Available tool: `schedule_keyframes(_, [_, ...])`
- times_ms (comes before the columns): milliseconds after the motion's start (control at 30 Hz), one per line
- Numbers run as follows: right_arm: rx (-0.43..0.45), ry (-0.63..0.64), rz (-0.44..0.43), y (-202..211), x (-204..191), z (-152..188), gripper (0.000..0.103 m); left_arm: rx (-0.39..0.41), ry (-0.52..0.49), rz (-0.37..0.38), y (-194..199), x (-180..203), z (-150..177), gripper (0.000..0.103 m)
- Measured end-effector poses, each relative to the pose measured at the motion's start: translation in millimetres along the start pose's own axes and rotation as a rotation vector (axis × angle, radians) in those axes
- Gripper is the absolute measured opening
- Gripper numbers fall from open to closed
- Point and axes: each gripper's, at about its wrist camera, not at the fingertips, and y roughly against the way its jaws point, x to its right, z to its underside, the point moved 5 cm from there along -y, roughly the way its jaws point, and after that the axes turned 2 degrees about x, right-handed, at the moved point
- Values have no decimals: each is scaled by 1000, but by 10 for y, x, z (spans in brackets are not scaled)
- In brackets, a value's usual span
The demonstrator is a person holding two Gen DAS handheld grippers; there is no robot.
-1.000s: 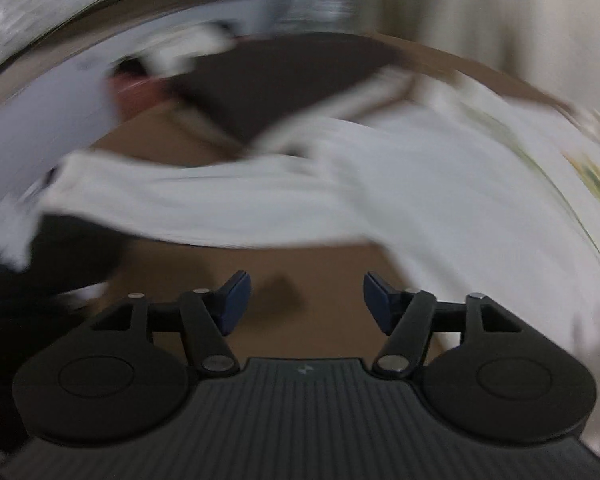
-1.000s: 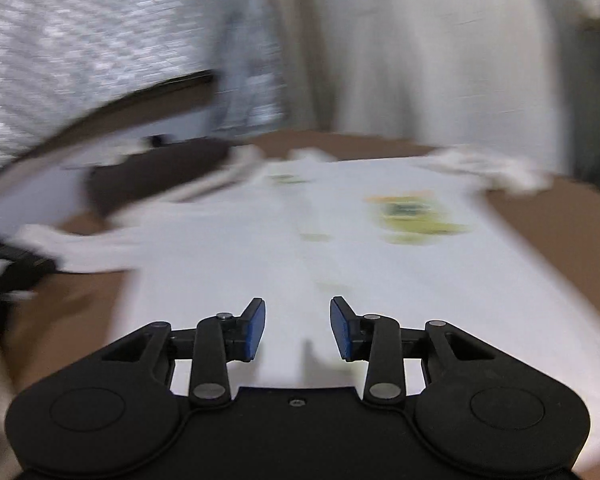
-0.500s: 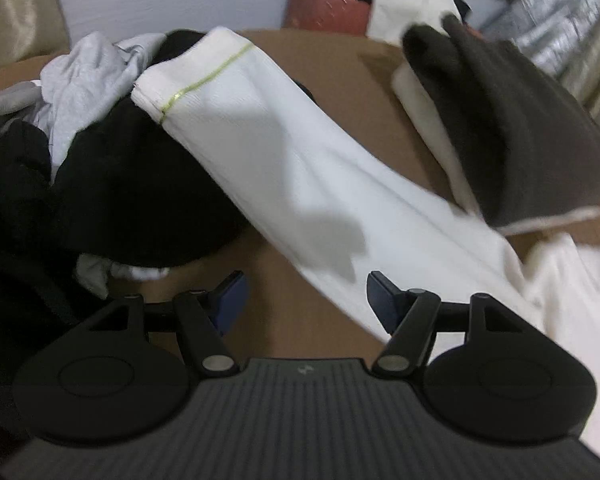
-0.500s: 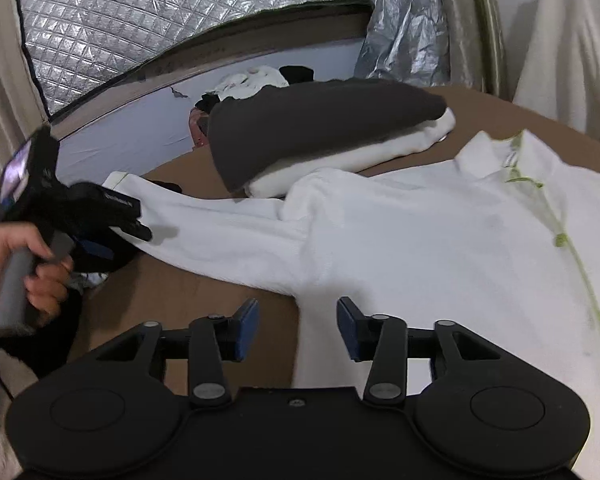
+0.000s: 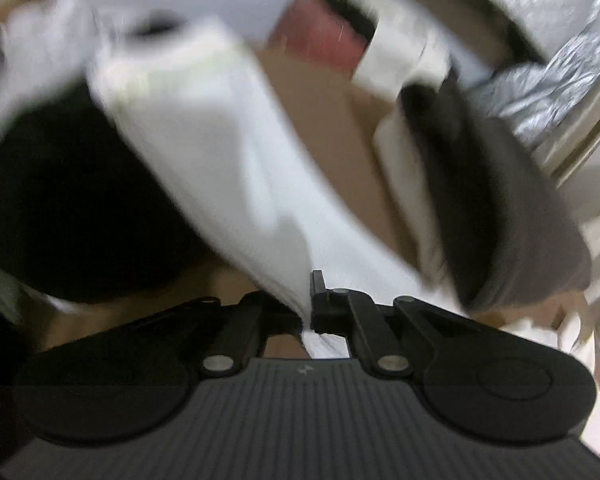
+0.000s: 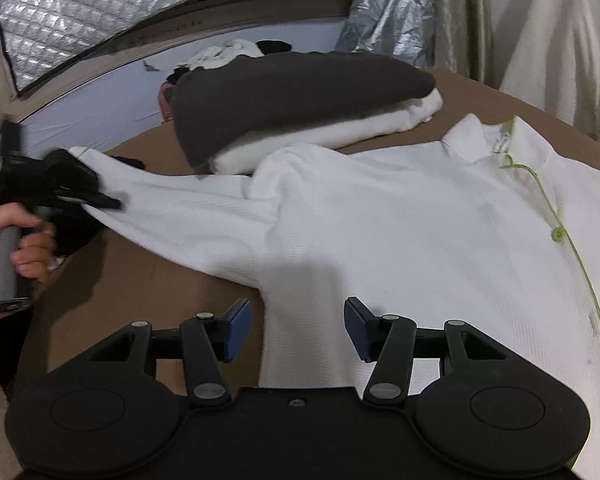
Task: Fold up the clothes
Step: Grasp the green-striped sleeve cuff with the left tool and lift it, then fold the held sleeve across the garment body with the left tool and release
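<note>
Left gripper jaws pinch the white long-sleeved polo shirt at its sleeve; right gripper jaws spread above its side. Carry the sleeve flat across the chest, avoiding bunching.

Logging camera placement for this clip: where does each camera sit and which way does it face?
Left wrist: on the left hand-held gripper, facing along the white sleeve pinched in its shut jaws; only its own fingers show.
Right wrist: on the open right hand-held gripper, facing across the white shirt; a hand holds the left one.
Both show the sleeve and the dark folded garment.
</note>
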Motion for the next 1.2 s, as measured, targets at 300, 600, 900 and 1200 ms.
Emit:
schedule_keyframes(300, [-3, -1, 69, 89, 261, 229, 58, 290, -316, 152, 846, 722, -62, 2])
schedule_keyframes(600, [13, -57, 57, 240, 686, 300, 63, 65, -692, 628, 1144, 2458, 551, 2])
schedule_keyframes(900, [-5, -93, 70, 160, 904, 397, 62, -302, -1205, 525, 515, 3118, 2177, 31])
schedule_keyframes(1200, [-20, -122, 78, 69, 1041, 433, 63, -308, -819, 496, 208, 2245, 1380, 59])
